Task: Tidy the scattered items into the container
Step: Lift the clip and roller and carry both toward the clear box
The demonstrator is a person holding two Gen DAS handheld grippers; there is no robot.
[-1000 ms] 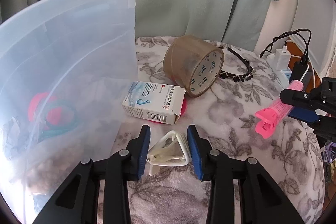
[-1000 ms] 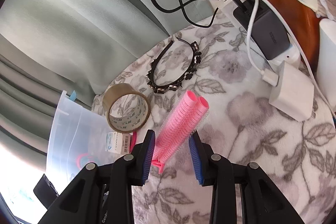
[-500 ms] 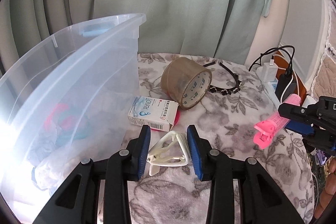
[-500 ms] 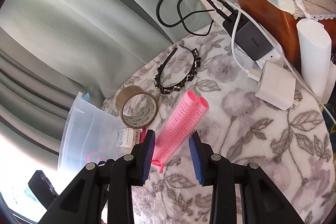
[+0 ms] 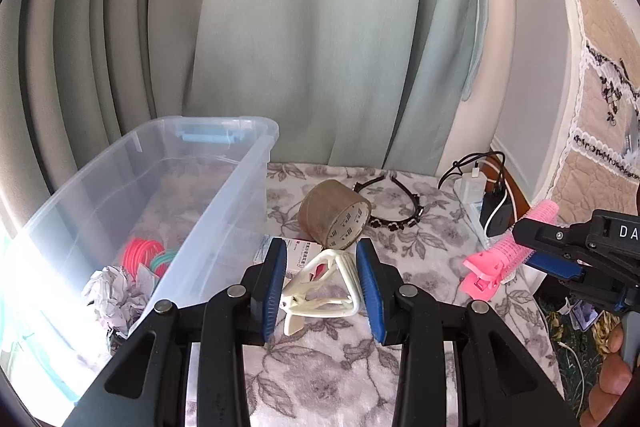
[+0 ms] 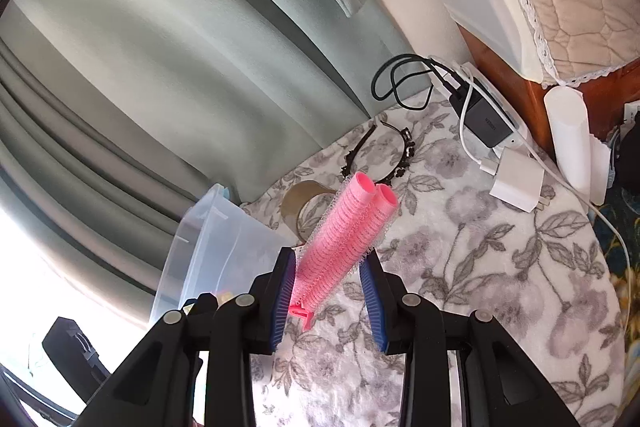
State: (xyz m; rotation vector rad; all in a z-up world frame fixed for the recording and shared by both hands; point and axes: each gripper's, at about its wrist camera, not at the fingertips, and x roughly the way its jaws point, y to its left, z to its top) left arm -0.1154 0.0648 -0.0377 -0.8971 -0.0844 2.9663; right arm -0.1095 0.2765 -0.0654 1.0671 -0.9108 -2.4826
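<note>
- White ribbed plastic clip (image 5: 320, 281) is clamped in left hand-held gripper (image 5: 322, 283), beside clear bin (image 5: 224, 227) rim
- Bristly pink roller (image 6: 344, 243) is pinched by right hand-held gripper (image 6: 328, 301) above floral counter (image 6: 500, 267)

Bright daylight, left-side glare, fisheye-warped edges
</note>
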